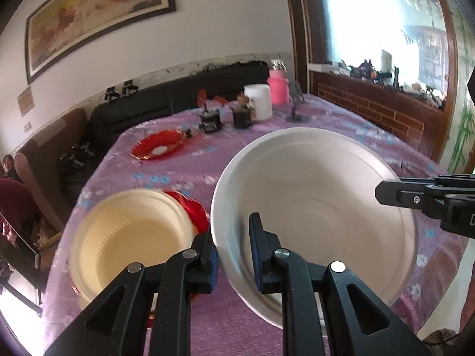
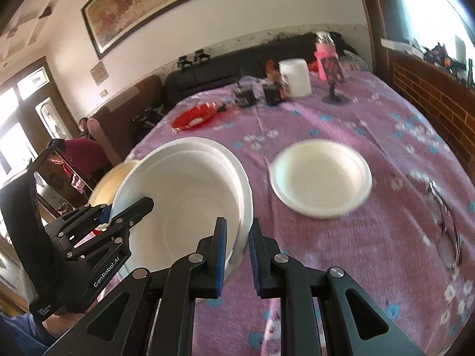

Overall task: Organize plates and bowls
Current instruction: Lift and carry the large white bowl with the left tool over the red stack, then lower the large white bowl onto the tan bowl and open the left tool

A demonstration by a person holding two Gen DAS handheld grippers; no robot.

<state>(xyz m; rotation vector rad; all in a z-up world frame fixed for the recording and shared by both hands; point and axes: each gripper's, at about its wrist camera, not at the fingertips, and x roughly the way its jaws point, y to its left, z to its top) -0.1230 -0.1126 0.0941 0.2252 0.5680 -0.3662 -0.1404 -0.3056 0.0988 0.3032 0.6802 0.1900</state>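
A stack of white bowls (image 1: 311,195) is held tilted above the purple tablecloth (image 1: 166,175). My left gripper (image 1: 231,233) is shut on its near rim, blue pads on either side of the wall. My right gripper (image 2: 238,225) is shut on the opposite rim of the white bowls (image 2: 184,195), and its fingertip (image 1: 383,191) shows at the right in the left wrist view. The left gripper (image 2: 127,207) appears at the stack's left side. A cream bowl (image 1: 130,237) sits on a red plate (image 1: 194,207). A white shallow bowl (image 2: 320,178) lies alone on the cloth.
A second red plate (image 1: 157,148) lies farther back. At the table's far end stand a white jar (image 1: 259,101), a pink bottle (image 1: 279,87), small black items (image 1: 210,121) and a stand (image 2: 334,95). Glasses (image 2: 445,216) lie right. A dark sofa (image 1: 178,95) and a seated person (image 2: 86,151) are left.
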